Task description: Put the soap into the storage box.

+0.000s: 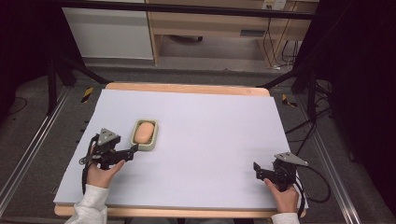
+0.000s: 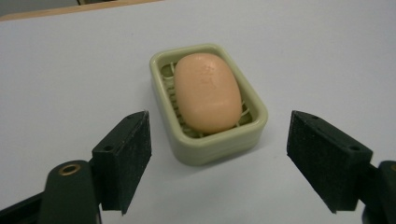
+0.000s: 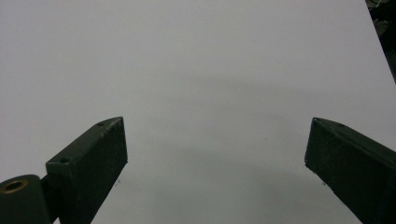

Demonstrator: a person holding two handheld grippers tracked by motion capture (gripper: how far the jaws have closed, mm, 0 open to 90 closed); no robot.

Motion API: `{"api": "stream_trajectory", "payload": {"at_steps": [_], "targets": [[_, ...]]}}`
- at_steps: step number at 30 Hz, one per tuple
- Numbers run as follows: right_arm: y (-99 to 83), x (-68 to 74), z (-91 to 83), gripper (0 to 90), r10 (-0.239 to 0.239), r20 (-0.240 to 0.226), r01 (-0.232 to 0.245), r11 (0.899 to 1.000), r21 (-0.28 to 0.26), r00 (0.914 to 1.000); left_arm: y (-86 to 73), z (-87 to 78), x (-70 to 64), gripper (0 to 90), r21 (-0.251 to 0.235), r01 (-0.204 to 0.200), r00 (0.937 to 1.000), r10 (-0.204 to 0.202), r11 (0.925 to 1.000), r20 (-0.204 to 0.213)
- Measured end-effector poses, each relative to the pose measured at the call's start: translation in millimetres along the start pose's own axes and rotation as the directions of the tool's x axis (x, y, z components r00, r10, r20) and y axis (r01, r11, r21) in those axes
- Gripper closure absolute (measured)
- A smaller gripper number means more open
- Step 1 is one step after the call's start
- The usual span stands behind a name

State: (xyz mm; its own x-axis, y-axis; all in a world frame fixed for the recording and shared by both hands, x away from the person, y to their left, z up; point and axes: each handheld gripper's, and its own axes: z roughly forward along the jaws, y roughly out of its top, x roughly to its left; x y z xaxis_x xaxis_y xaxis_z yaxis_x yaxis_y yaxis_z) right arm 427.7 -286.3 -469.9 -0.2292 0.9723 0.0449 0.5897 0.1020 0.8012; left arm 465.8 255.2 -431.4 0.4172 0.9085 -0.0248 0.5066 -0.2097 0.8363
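A peach-coloured bar of soap [image 1: 144, 132] [image 2: 207, 92] lies in a pale green soap dish [image 1: 153, 141] [image 2: 212, 148] on the left half of the table. My left gripper [image 1: 131, 151] [image 2: 218, 158] sits just to the near left of the dish, open, its jaws spread wider than the dish and a short way in front of it. My right gripper [image 1: 259, 171] [image 3: 215, 163] rests open near the front right corner, with only bare white table between its jaws.
A white sheet [image 1: 210, 135] covers the wooden table [image 1: 187, 87]. Dark metal frame legs and cables [image 1: 308, 93] stand beyond the far corners, with a wooden cabinet behind.
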Motion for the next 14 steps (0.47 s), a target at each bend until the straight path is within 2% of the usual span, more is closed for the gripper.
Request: {"api": "stream_trajectory", "payload": {"at_steps": [1, 2, 6, 14], "targets": [[-0.3, -0.7, 0.1, 6.0, 0.001, 0.003, -0.001, 1.000, 0.000, 1.0000, -8.0, -1.4, 2.4, 21.6, 0.000, 0.005, 1.0000, -0.005, 1.0000, -0.006], [-0.3, -0.7, 0.1, 6.0, 0.001, 0.003, -0.001, 1.000, 0.000, 1.0000, -8.0, -1.4, 2.4, 21.5, 0.000, 0.005, 1.0000, -0.005, 1.0000, -0.006], [-1.0, -2.7, -0.2, 6.0, 0.012, 0.003, -0.012, 1.000, 0.000, 0.9999, -26.7, -1.2, 8.8, 21.8, 0.016, 0.012, 0.9997, -0.012, 0.9998, -0.020], [-1.5, -3.1, 0.2, 6.0, 0.015, 0.004, -0.015, 1.000, 0.002, 0.9999, -41.1, -5.6, 12.8, 22.9, 0.019, 0.012, 0.9990, -0.011, 0.9998, -0.044]]}}
